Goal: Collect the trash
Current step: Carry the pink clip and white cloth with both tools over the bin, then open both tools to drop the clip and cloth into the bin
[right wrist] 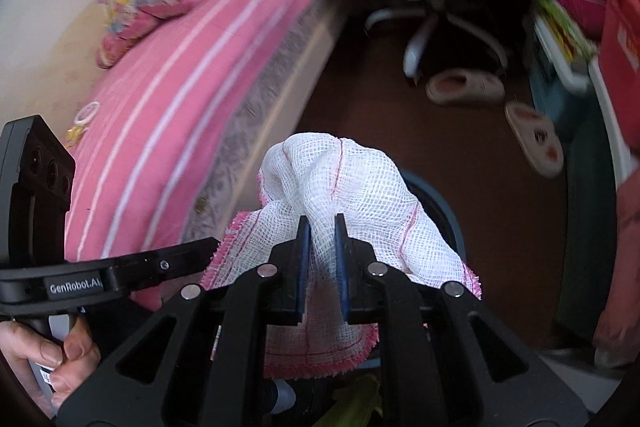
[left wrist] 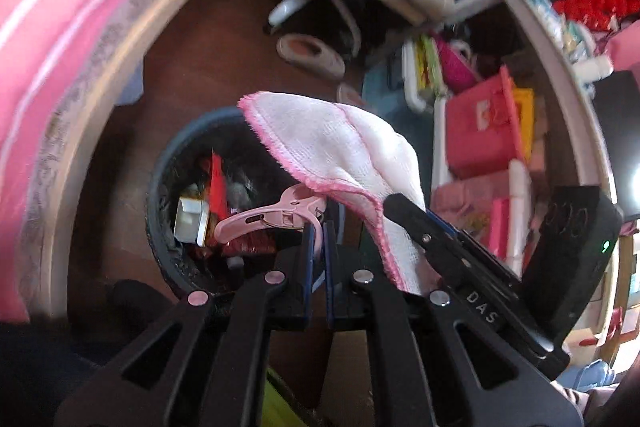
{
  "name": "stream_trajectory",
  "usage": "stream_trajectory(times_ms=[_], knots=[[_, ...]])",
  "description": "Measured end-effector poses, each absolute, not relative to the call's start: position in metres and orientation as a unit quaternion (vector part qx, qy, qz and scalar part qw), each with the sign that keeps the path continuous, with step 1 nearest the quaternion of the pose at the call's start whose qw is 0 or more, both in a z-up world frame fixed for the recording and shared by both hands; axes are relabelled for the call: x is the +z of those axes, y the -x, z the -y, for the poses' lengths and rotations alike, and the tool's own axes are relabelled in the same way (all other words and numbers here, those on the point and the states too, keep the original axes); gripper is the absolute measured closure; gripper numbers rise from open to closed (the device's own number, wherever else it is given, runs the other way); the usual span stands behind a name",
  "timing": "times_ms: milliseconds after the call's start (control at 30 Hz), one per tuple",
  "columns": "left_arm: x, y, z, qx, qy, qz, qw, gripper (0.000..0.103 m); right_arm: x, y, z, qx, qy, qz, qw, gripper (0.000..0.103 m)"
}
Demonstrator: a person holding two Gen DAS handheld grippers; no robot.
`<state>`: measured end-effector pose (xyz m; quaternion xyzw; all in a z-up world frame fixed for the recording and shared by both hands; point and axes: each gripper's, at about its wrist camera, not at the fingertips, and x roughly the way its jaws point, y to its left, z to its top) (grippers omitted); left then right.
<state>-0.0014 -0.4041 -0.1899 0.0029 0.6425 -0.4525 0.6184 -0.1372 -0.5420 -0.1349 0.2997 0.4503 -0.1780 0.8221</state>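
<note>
The left gripper (left wrist: 316,227) pinches a light, hard pink clip (left wrist: 272,217) over the bin (left wrist: 160,163) at seven o'clock, while the right gripper (right wrist: 322,227) squeezes a soft, floppy cloth (right wrist: 340,179) by its bunched middle above the bin.

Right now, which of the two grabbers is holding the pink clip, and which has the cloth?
The left gripper pinches the pink clip above the trash bin. The right gripper clamps the white, pink-edged cloth instead.
</note>
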Motion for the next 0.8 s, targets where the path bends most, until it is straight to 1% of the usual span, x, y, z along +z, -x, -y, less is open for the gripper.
stream_trajectory(times_ms=[167, 233, 300, 333, 367, 400, 433, 467, 500, 533, 667, 800], knots=[[-0.222, 0.002, 0.424, -0.438, -0.046, -0.671, 0.597, 0.099, -0.163, 0.134, 0.548, -0.185, -0.327, -0.481, 0.793, 0.089], [-0.232, -0.001, 0.428, -0.435, -0.047, -0.679, 0.59, 0.099, -0.17, 0.131, 0.546, -0.185, -0.327, -0.487, 0.788, 0.088], [-0.238, -0.004, 0.431, -0.43, -0.048, -0.689, 0.581, 0.086, -0.182, 0.125, 0.545, -0.178, -0.325, -0.502, 0.782, 0.079], [-0.242, -0.006, 0.431, -0.416, -0.058, -0.694, 0.585, 0.066, -0.185, 0.124, 0.546, -0.179, -0.322, -0.507, 0.779, 0.067], [-0.245, -0.009, 0.429, -0.392, -0.069, -0.694, 0.599, 0.047, -0.187, 0.123, 0.546, -0.201, -0.31, -0.514, 0.774, 0.061], [-0.246, -0.014, 0.426, -0.374, -0.07, -0.695, 0.61, 0.039, -0.187, 0.122, 0.546, -0.21, -0.308, -0.515, 0.772, 0.056], [-0.248, -0.021, 0.421, -0.358, -0.056, -0.701, 0.614, 0.028, -0.186, 0.123, 0.549, -0.221, -0.308, -0.513, 0.77, 0.042], [-0.25, -0.027, 0.415, -0.352, -0.025, -0.71, 0.609, 0.025, -0.185, 0.126, 0.553, -0.235, -0.314, -0.505, 0.769, 0.024], [-0.25, -0.031, 0.411, -0.351, -0.004, -0.716, 0.603, 0.024, -0.182, 0.129, 0.555, -0.241, -0.317, -0.498, 0.77, 0.02], [-0.25, -0.036, 0.407, -0.345, 0.016, -0.721, 0.6, 0.023, -0.179, 0.131, 0.556, -0.244, -0.318, -0.489, 0.774, 0.018], [-0.24, -0.042, 0.399, -0.339, 0.045, -0.717, 0.608, 0.023, -0.166, 0.128, 0.552, -0.234, -0.299, -0.486, 0.788, 0.018], [-0.214, -0.045, 0.382, -0.334, 0.087, -0.696, 0.63, 0.021, -0.145, 0.121, 0.541, -0.219, -0.282, -0.467, 0.809, 0.018]])
